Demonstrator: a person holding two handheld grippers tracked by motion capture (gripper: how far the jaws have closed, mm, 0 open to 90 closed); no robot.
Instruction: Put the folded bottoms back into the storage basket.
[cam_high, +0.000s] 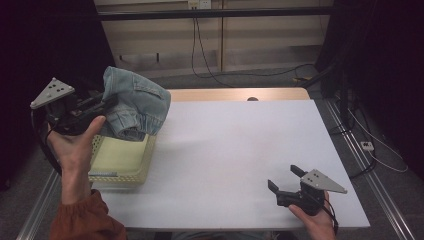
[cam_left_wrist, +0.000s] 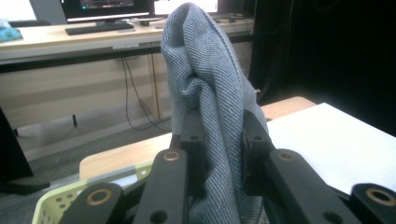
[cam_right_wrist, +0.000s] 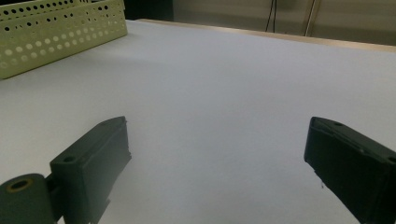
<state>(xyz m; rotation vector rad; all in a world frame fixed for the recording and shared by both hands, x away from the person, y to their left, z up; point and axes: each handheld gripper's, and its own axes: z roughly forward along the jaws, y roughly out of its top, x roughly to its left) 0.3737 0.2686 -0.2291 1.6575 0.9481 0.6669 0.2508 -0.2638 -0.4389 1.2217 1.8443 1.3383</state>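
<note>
High view: the left hand-held gripper (cam_high: 107, 102) is clamped on the jeans (cam_high: 135, 102), holding them in the air above the basket (cam_high: 125, 162) at the bench's (cam_high: 235, 150) left edge. The right hand-held gripper (cam_high: 285, 177) sits low at the near right, jaws apart, nothing between them.

Left gripper view: denim (cam_left_wrist: 210, 93) pinched between both jaws.

Right gripper view: jaws spread over bare bench (cam_right_wrist: 224, 93); basket (cam_right_wrist: 56, 32) far left.

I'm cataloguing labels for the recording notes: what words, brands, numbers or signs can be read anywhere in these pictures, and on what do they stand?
None can be read.
Denim garment: no tag or print shows.
Yellow-green basket: holes, no lettering.
Grey plates on the left gripper and right gripper: holes, no marks.
Monitor on the far desk: its screen content is too small and blurred to read.
</note>
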